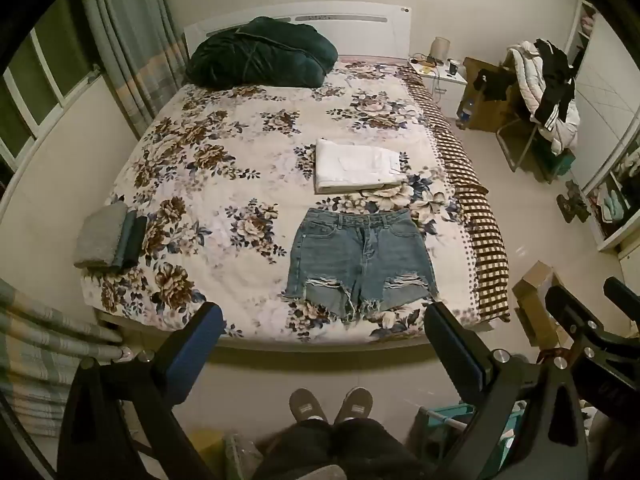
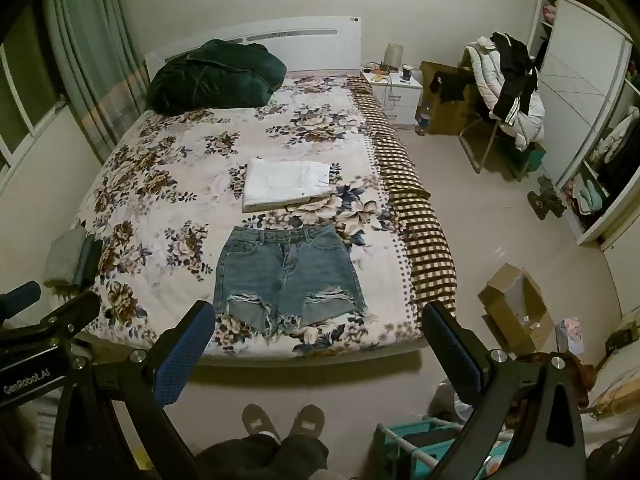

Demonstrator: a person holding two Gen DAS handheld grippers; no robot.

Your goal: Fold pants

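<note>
Your left tool hangs in the air past the foot of the bed, its two blue-padded fingers spread wide with nothing between them. Your right tool is the same: fingers wide apart, holding nothing, raised above the floor in front of the bed. In the left wrist view the right tool shows at the right edge; in the right wrist view the left tool shows at the lower left, so the two sit side by side and apart.

Below both tools you see your own feet in grey slippers on the pale floor.

Just beyond the fingertips lie the denim shorts, spread flat on the floral bedspread near the foot edge, waistband toward the headboard and frayed, ripped leg hems toward you. They are unfolded, front side up. Neither tool touches them.

Just behind the shorts, a little further up the bed, a folded white garment rests in a neat rectangle. At the left edge of the bed sits a small stack of folded grey and dark cloth. A dark green quilt is bundled against the white headboard. A brown checked blanket hangs down the right side of the bed, and an open cardboard box stands on the floor to its right.
</note>
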